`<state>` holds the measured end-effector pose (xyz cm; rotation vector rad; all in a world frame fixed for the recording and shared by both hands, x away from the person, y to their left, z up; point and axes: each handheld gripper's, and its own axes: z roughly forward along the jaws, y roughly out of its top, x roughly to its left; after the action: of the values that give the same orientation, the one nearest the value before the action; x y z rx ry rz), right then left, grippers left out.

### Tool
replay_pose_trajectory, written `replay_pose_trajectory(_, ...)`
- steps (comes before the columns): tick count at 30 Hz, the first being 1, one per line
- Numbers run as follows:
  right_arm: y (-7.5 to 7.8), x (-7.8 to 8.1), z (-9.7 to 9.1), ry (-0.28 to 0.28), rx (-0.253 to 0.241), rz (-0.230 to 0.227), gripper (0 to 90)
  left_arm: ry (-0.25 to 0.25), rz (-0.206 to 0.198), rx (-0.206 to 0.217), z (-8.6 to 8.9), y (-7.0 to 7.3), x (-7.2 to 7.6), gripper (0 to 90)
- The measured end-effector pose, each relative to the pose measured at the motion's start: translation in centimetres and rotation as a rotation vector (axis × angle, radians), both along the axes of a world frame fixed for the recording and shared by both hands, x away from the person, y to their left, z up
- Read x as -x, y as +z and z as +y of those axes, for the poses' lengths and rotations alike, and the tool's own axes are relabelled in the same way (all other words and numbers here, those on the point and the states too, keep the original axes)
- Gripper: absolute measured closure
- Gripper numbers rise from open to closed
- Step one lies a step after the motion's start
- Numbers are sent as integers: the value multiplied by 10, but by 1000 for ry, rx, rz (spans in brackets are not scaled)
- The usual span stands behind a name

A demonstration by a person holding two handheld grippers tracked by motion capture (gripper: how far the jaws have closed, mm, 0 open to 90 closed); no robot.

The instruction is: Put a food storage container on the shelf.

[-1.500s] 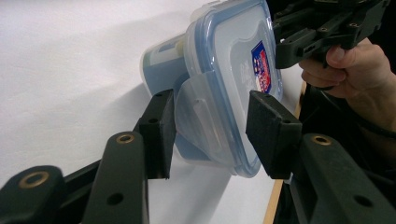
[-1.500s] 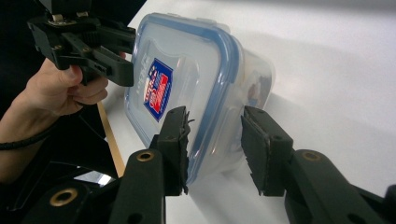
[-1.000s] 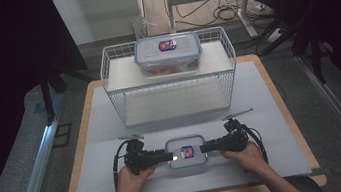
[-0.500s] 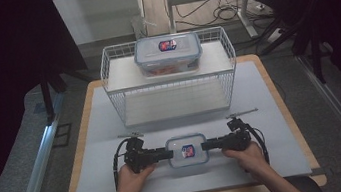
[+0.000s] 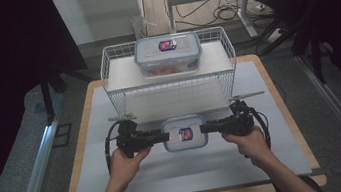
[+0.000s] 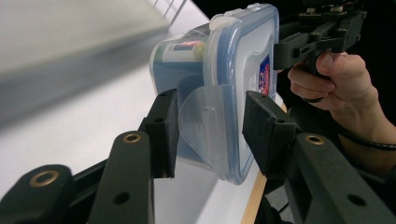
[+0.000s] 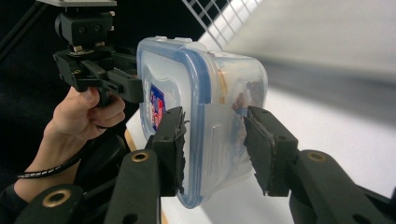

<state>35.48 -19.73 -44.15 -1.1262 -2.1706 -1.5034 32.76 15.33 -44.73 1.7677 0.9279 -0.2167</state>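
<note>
A clear food container with a blue-rimmed lid [image 5: 184, 133] hangs above the white table mat, gripped from both ends. My left gripper [image 5: 164, 137] is shut on its left end and my right gripper [image 5: 204, 129] on its right end. In the left gripper view the left gripper [image 6: 210, 133] clamps the container [image 6: 224, 60] across lid and base at the latch flap. The right gripper view has the right gripper [image 7: 215, 144] clamping the container [image 7: 205, 79] the same way. A second, similar container [image 5: 168, 53] sits on top of the white wire rack [image 5: 115, 73].
The wire rack stands at the back of the mat [image 5: 170, 177], with an open shelf space under its top. The mat lies on a wooden board [image 5: 83, 138]. Dark stands and cables surround the table.
Both hands have risen together with the container gripped between them, lifting it off the mat. The container on the rack has not moved.
</note>
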Motion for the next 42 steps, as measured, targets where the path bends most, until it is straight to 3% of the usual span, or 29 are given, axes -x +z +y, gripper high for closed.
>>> replay_pose_trajectory(23, 104, -37, 16, -8, -18, -167, 582, 13, -113, 19, 18, 104, -43, 569)
replay_pose_trajectory(34, 143, -61, 24, -20, -31, -218, 580, 47, -140, 36, 25, 145, -66, 569)
replay_pose_trajectory(42, 167, -80, 31, -28, -33, -235, 578, 72, -140, 57, 31, 165, -84, 568)
